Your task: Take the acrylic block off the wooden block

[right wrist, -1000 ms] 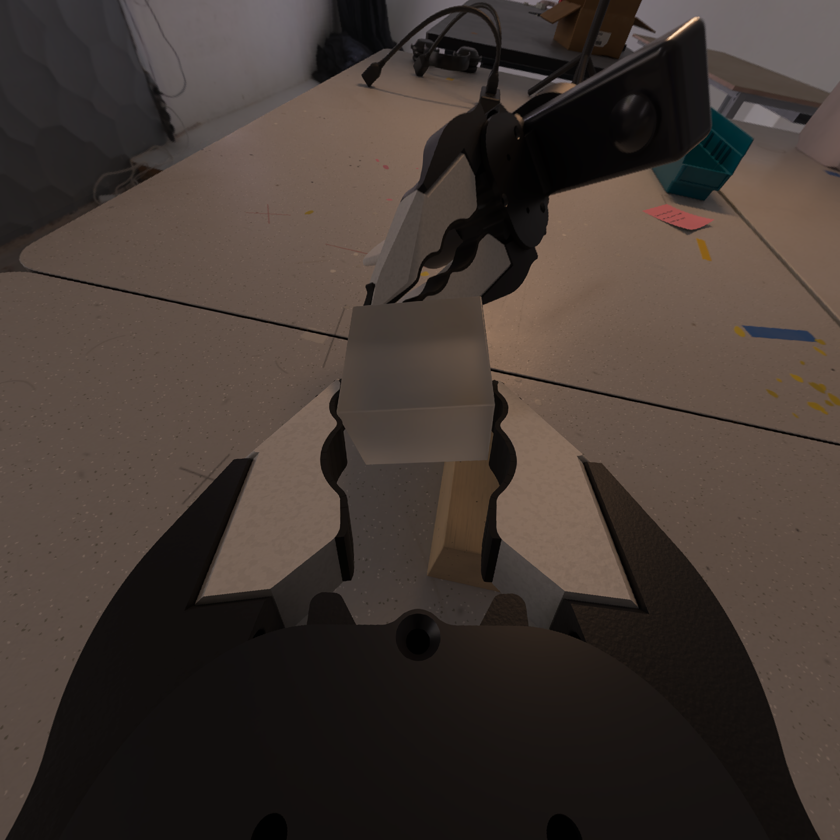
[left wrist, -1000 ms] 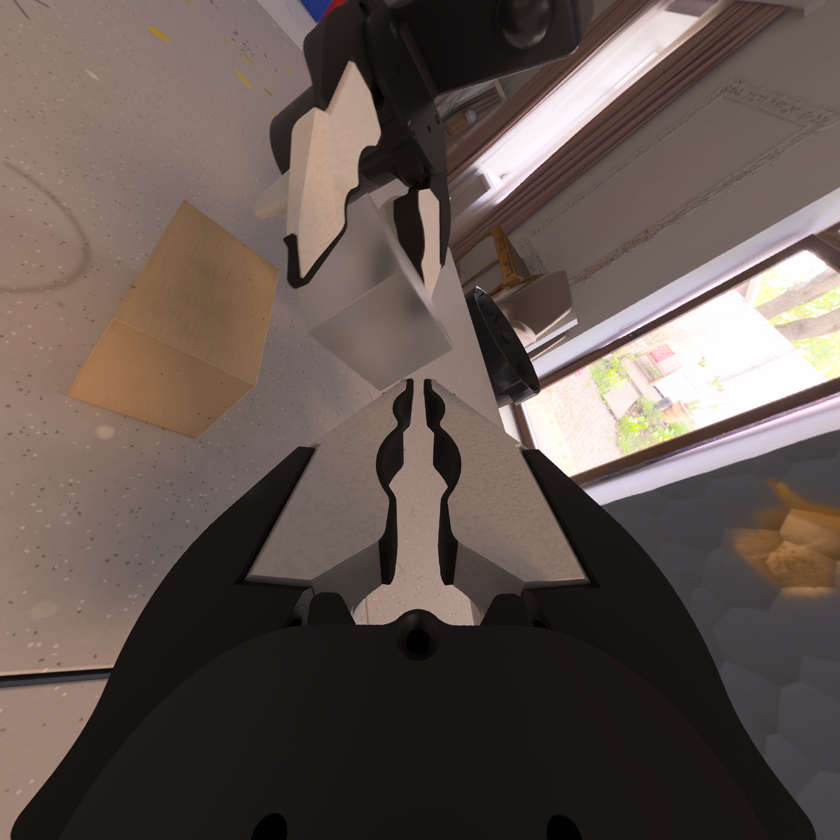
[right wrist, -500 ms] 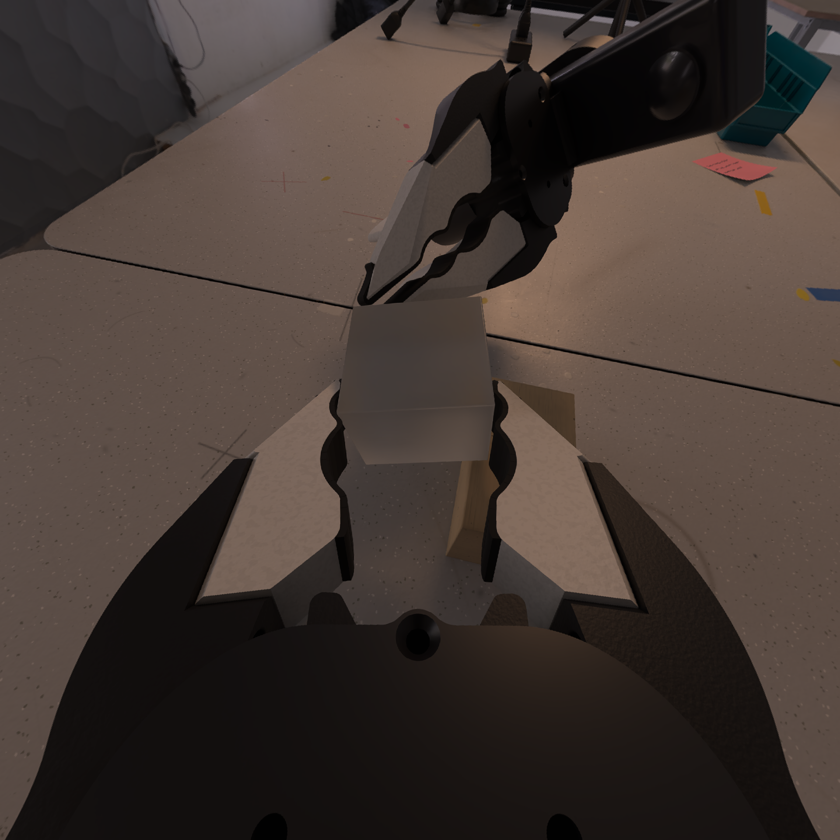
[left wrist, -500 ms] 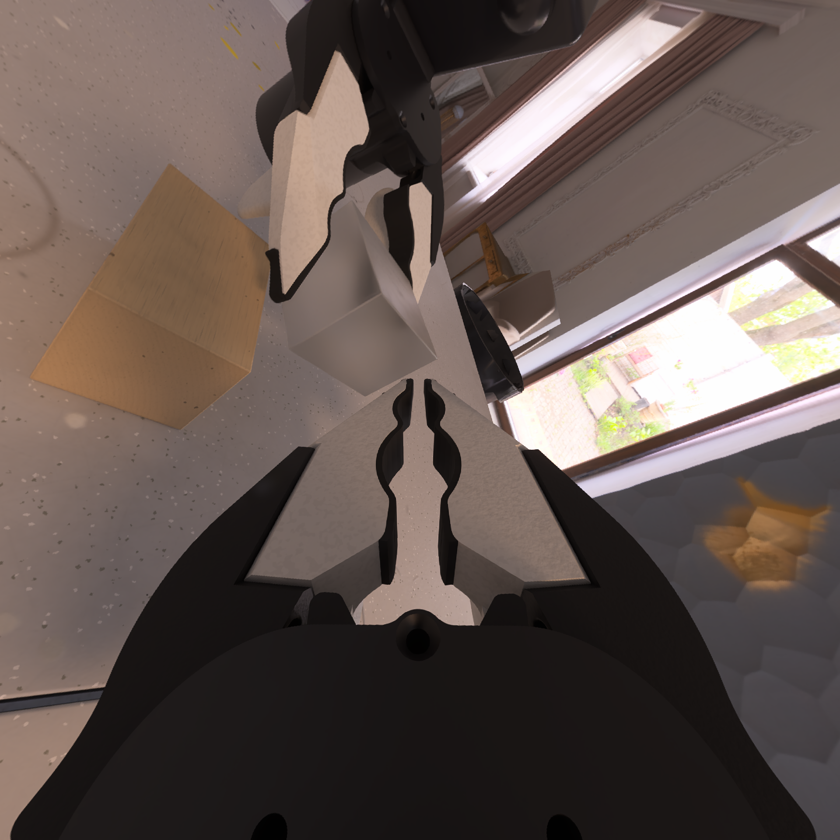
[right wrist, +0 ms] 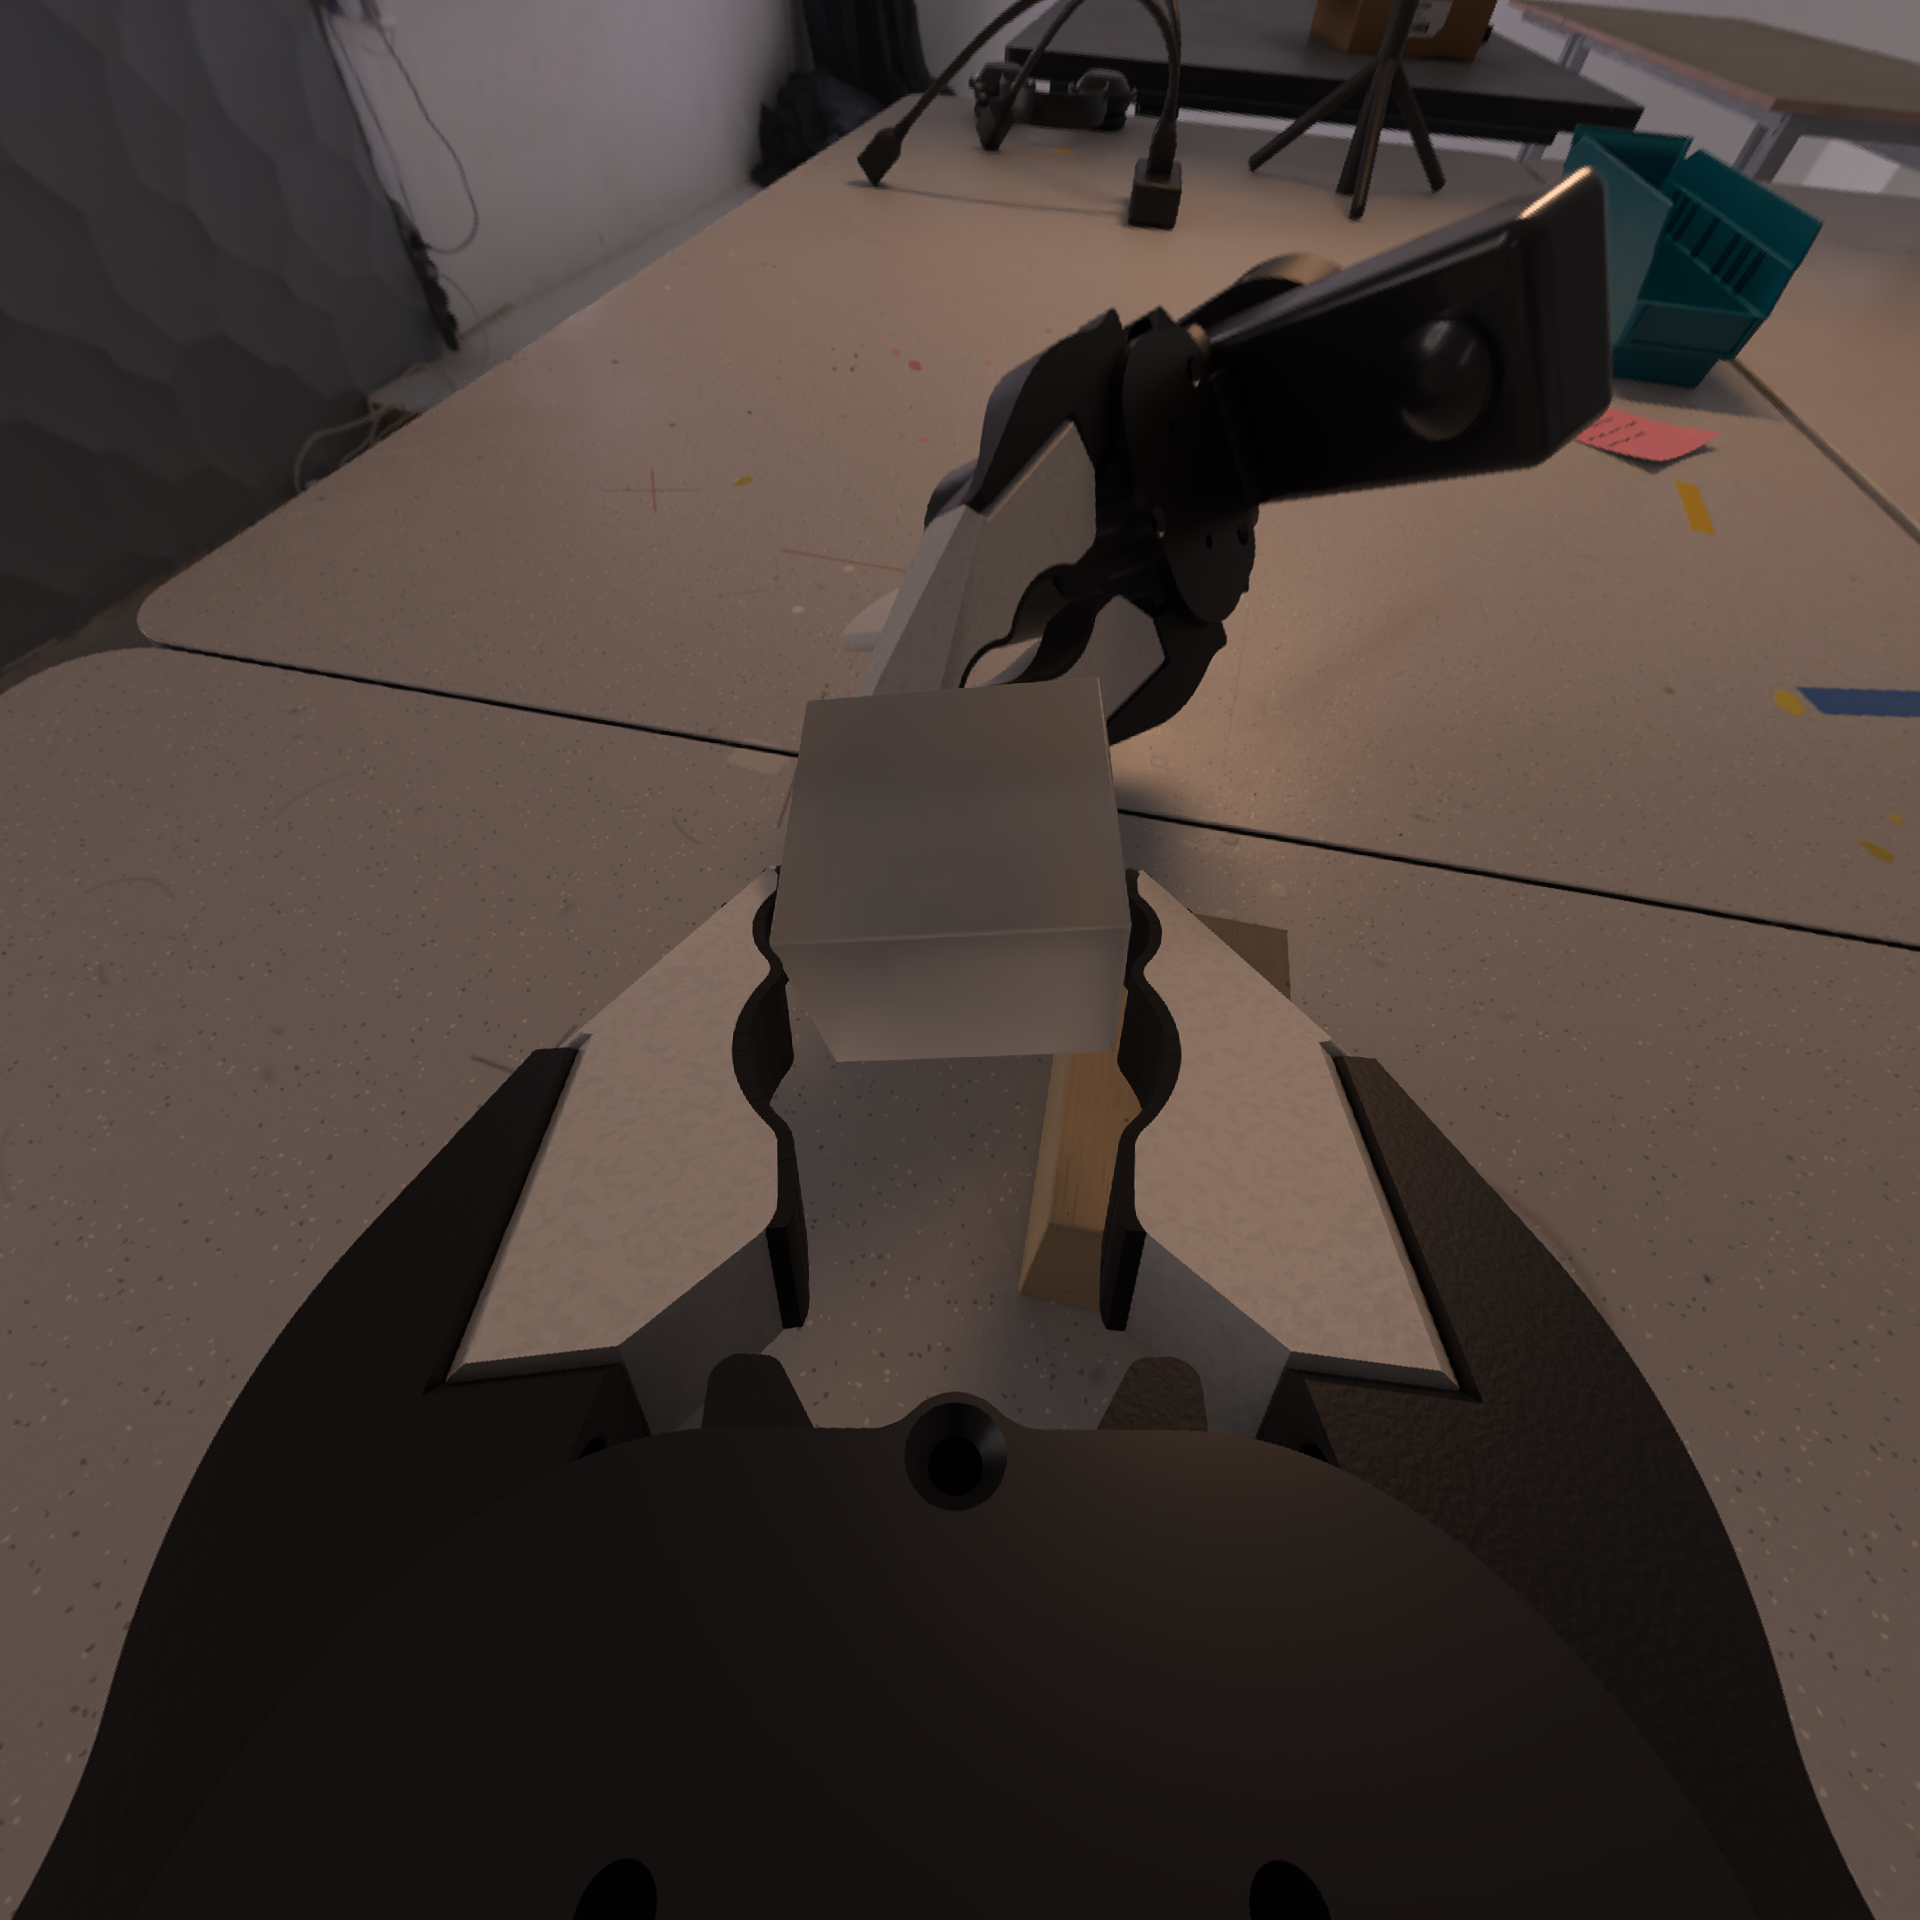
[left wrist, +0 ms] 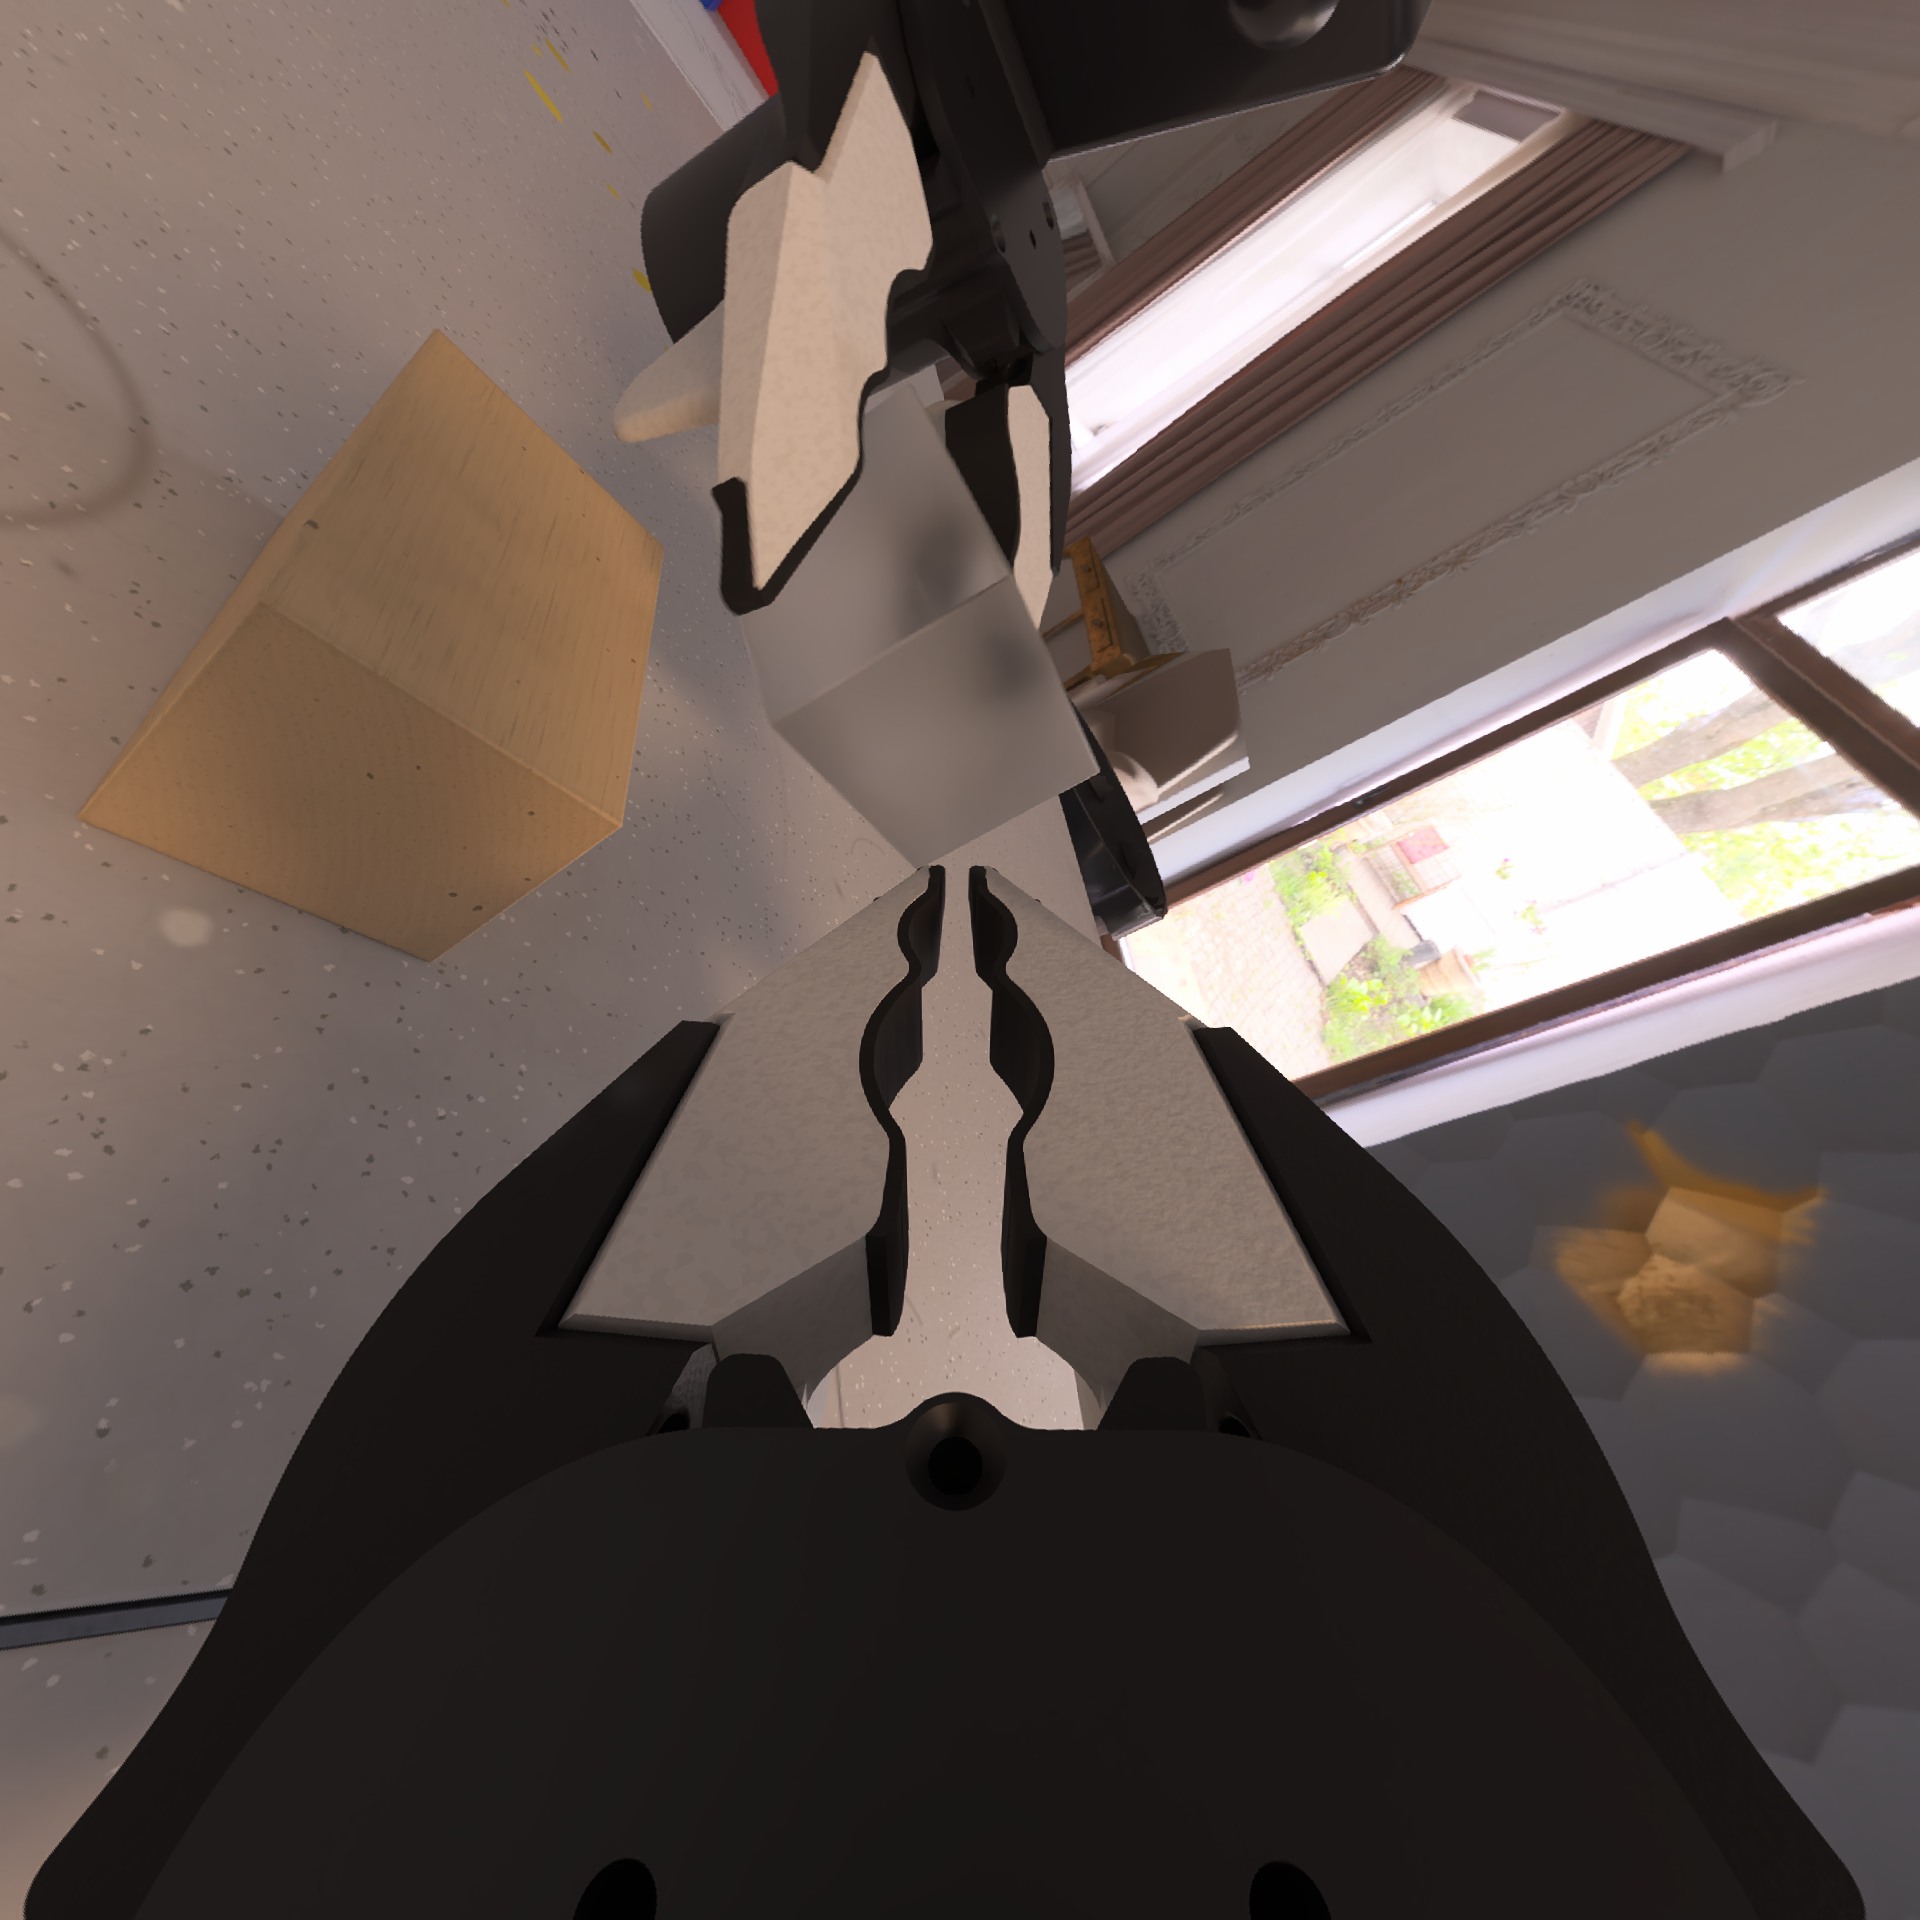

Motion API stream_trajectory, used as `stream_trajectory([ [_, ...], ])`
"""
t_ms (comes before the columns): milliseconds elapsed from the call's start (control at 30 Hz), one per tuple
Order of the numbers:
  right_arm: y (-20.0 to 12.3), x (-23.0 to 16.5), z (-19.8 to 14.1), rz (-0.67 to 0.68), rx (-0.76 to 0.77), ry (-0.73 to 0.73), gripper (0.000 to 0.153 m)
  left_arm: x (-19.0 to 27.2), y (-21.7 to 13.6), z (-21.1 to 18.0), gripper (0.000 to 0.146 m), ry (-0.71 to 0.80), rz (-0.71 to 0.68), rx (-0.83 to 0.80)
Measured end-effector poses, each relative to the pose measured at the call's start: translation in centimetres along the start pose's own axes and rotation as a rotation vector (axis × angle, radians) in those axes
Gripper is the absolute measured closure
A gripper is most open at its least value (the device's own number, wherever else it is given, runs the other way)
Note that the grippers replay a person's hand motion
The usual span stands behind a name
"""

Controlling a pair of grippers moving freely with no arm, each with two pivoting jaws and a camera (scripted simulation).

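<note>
Acrylic block (right wrist: 951, 883), frosted and cube-shaped, sits clamped between the two fingers of the right tongs (right wrist: 951, 935), lifted clear of the bench (right wrist: 416, 935). In the left wrist view the same acrylic block (left wrist: 914, 675) hangs in the grip of the right tongs (left wrist: 894, 499), apart from the wooden block (left wrist: 384, 665), which rests on the bench (left wrist: 260, 1143) off to one side. From the right wrist view only a strip of the wooden block (right wrist: 1075, 1164) shows, below the held cube and partly behind the right-hand finger. The left tongs (left wrist: 954, 883) hold nothing; their fingers are nearly together, a narrow slit between the tips, and they point at the cube from just beside it, seemingly without touching.

Judging by this, the lift is done and the step in hand is to carry the cube aside and set it down. Doing that well likely means keeping the squeeze even so the smooth faces do not slip, moving sideways away from the wooden block and the left tongs, and lowering level onto bare bench before letting go.
</note>
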State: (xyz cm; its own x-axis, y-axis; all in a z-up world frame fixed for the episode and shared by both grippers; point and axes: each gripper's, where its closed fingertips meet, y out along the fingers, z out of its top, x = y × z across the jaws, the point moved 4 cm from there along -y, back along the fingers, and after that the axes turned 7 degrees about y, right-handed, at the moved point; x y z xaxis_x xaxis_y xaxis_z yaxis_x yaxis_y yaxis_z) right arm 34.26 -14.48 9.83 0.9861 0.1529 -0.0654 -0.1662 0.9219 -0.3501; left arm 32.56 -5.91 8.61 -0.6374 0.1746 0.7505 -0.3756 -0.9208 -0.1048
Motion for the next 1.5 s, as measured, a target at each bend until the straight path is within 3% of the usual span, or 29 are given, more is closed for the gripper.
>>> stream_trajectory([
  [533,-0.4,-0.5,0.6,-0.023,-0.032,-0.099,0.09,-0.1,0.6,-0.3,0.142,-0.059,-0.039,0.018],
  [1167,-0.9,-0.6,0.4,-0.026,-0.023,-0.074,0.09,1.0,0.4,0.4,0.142,-0.018,-0.052,0.034],
  [1500,-2.0,-0.9,2.2,-0.017,0.094,-0.062,0.09,2.2,0.8,1.0,0.142,-0.009,-0.086,0.064],
])
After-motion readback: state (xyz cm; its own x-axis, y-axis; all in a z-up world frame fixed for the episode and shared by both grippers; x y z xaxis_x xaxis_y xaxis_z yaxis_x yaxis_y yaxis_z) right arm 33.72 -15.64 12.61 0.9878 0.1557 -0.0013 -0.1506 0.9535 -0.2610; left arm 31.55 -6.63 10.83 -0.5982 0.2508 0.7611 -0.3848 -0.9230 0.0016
